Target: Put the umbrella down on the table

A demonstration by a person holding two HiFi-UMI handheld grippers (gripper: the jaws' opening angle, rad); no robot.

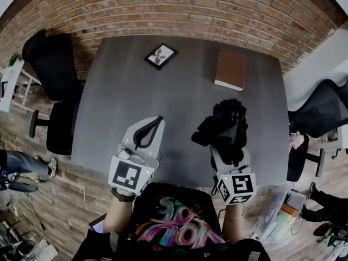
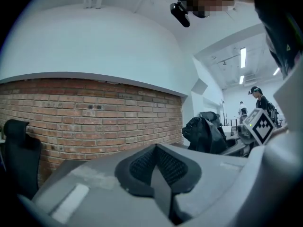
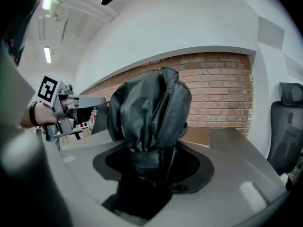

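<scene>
Table: a broad grey slab with a matt, flat top. It is the goal of the task, which I judge to be at the carry stage, since the umbrella is not yet set down. Bare surface lies to the left of and beyond my load. The next move calls for lowering my right side until the bundle rests along the top, and only then parting the jaws.

Wall: rough red brick in even courses, at the far edge of the table.

Chairs: a black padded one at the far left and a dark mesh-backed one at the right.

Umbrella: a folded canopy of black, slightly glossy fabric, creased and bunched into a soft, lumpy roll. It stands out of my right gripper over the near right part of the table, and appears to be clear of the surface. It should slump rather than roll when released.

Right gripper: pale hard shell with dark ribbed pads. My jaws stand wide and are clamped round the lower end of the roll.

Left gripper: same build. The pads are pressed together with nothing between them. It is held over the near left of the table, beside the right.

Book: a brown, flat rectangle at the far right.

Frame: small, black-edged and square, at the far centre.
</scene>
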